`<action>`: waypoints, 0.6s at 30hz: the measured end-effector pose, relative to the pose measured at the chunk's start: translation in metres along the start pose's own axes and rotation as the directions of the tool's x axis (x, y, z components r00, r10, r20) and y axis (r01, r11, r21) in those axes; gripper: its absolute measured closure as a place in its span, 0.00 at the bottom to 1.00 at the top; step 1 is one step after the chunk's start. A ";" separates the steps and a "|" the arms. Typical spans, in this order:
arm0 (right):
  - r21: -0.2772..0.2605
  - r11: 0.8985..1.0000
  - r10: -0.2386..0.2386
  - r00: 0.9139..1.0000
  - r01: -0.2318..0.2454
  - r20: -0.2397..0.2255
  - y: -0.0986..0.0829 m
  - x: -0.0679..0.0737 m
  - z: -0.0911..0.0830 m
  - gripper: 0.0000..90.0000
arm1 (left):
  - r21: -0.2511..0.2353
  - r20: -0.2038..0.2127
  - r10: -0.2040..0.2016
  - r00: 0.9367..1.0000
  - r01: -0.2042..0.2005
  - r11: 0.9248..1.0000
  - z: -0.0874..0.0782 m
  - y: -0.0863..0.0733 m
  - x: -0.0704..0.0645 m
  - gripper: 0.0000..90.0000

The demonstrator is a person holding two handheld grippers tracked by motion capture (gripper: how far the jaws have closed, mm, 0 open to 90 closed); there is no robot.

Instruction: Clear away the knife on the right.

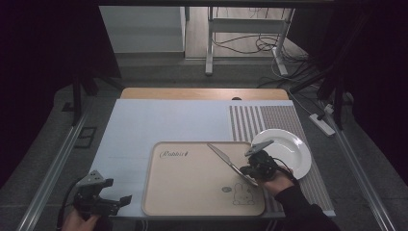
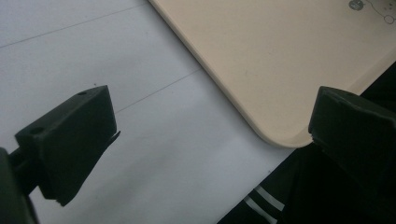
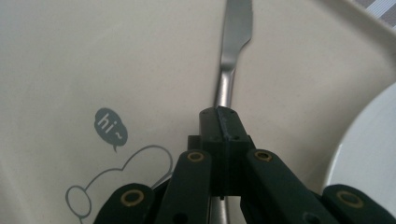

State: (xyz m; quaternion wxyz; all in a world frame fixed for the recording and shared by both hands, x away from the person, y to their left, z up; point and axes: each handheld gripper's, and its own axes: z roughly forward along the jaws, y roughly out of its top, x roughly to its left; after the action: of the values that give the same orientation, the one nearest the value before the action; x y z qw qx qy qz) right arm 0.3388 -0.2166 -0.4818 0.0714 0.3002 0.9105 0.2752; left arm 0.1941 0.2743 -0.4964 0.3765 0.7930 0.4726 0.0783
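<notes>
Although much lies on it, the table (image 1: 144, 120) is the largest thing here, its pale blue-white cover running to a striped mat (image 1: 262, 120) at the right edge. Next in size is the beige tray (image 1: 192, 183), set at the table's near edge, with "Rabbit" printed at its far left corner and a small rabbit drawing with a "hi" bubble (image 3: 110, 126) toward its near right corner. A white plate (image 1: 296, 151) sits on the striped mat, just beside the tray's right edge.

Smaller again is the left gripper (image 1: 103, 199), held over the table's near left corner; its jaws stand wide apart with nothing between them, the tray's near left corner (image 2: 275, 135) showing past them.

The right gripper (image 1: 252, 169) is over the tray's right edge, its jaws pressed together on the handle of a metal butter knife (image 3: 229, 79). The knife slants from there toward the tray's far edge, blade tip (image 1: 211, 146) near the middle of that edge; whether the blade rests on the tray or hangs just above it cannot be told.

The knife looks light, stiff and smooth, so it is likely to slip or swivel in a narrow pinch. Holding it on the handle near the neck, as now, seems sound; a grip nearer the middle would probably balance it better.
</notes>
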 end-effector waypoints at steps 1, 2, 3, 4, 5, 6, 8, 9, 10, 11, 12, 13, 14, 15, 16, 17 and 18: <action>-0.018 1.000 -0.009 1.000 0.009 0.000 0.002 0.000 -0.002 1.00 | 0.000 0.000 0.000 1.000 0.000 1.000 0.000 0.000 0.000 0.01; -0.018 1.000 -0.009 1.000 0.009 0.000 0.002 0.000 -0.002 1.00 | 0.001 0.000 0.001 1.000 -0.001 1.000 0.000 0.000 0.000 0.01; -0.022 1.000 -0.020 1.000 0.020 -0.003 0.004 0.001 -0.001 1.00 | 0.001 -0.001 0.001 1.000 -0.001 1.000 0.000 0.000 0.000 0.01; -0.022 0.999 -0.026 1.000 0.026 -0.007 0.006 0.002 0.000 1.00 | 0.001 -0.001 0.002 1.000 -0.002 1.000 0.000 0.000 0.000 0.01; -0.015 0.999 -0.036 0.999 0.036 -0.008 0.008 0.003 0.002 1.00 | 0.002 -0.001 0.002 1.000 -0.002 1.000 0.000 0.000 0.000 0.01; -0.008 0.998 -0.060 0.998 0.059 -0.006 0.015 0.005 0.008 1.00 | 0.003 -0.002 0.002 1.000 -0.002 1.000 0.000 0.000 0.000 0.01; -0.005 0.997 -0.073 0.997 0.073 -0.006 0.018 0.005 0.012 1.00 | 0.004 -0.003 0.004 1.000 -0.004 1.000 0.000 0.000 0.000 0.01; 0.000 0.997 -0.079 0.997 0.079 -0.011 0.021 0.005 0.016 1.00 | 0.003 -0.003 0.002 1.000 -0.002 1.000 0.000 0.000 0.000 0.01; 0.006 0.995 -0.101 0.995 0.102 -0.013 0.029 0.004 0.024 1.00 | 0.003 -0.003 0.001 1.000 -0.001 1.000 0.001 0.000 0.000 0.01; 0.006 0.995 -0.101 0.995 0.102 -0.013 0.029 0.004 0.024 1.00 | 0.003 -0.003 0.000 1.000 0.000 1.000 0.001 0.000 0.000 0.01; 0.010 0.994 -0.106 0.994 0.106 -0.020 0.033 0.004 0.029 1.00 | 0.003 -0.003 0.001 1.000 -0.001 1.000 0.001 0.000 0.000 0.01; 0.016 0.994 -0.112 0.993 0.113 -0.021 0.037 0.004 0.034 1.00 | 0.003 -0.003 0.001 1.000 -0.001 1.000 0.001 0.000 0.000 0.01; 0.020 0.993 -0.119 0.993 0.120 -0.022 0.041 0.005 0.039 1.00 | 0.003 -0.003 0.002 1.000 -0.002 1.000 0.001 0.000 0.000 0.01; 0.022 0.992 -0.125 0.992 0.125 -0.024 0.045 0.005 0.043 1.00 | 0.003 -0.002 0.002 1.000 -0.002 1.000 0.001 0.000 0.000 0.01; 0.028 0.990 -0.139 0.990 0.140 -0.015 0.053 0.006 0.052 1.00 | 0.002 -0.001 0.001 1.000 -0.001 1.000 0.001 0.000 0.000 0.01; 0.028 0.990 -0.139 0.990 0.140 -0.015 0.053 0.006 0.052 1.00 | 0.001 -0.001 0.000 1.000 0.000 1.000 0.001 0.000 0.000 0.01; 0.031 0.988 -0.148 0.989 0.148 -0.007 0.057 0.006 0.057 1.00 | 0.000 0.000 0.000 1.000 0.000 1.000 0.001 0.000 0.000 0.01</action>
State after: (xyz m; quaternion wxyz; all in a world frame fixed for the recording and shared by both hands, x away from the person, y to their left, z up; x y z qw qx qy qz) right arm 0.3800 -0.1492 -0.4981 0.0848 0.2321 0.9348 0.2552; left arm 0.1945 0.2742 -0.4968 0.3767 0.7928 0.4726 0.0784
